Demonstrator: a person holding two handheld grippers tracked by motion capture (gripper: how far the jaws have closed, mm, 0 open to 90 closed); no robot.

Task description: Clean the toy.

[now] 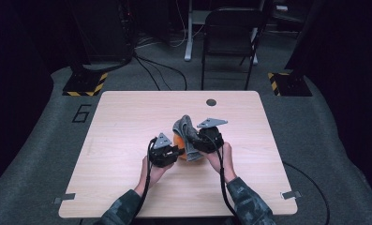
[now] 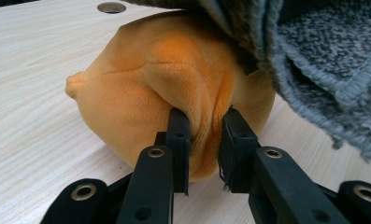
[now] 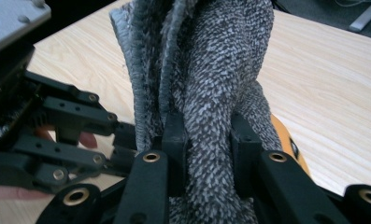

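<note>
High view: left gripper (image 1: 174, 152) pinches the orange plush (image 2: 174, 88), right gripper (image 1: 198, 142) clamps the grey towel (image 3: 211, 70), seemingly half lifted off; uncovering remains unfinished.

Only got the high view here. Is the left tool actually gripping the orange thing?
Observer: Yes. The left tool is shut on a fold of the orange plush.
Operator: And the right one?
Observer: The right tool is shut on a bunched part of the grey towel.
Operator: Is the towel off the plush?
Observer: No, in the left gripper view it hangs over the plush's top right side.
</note>
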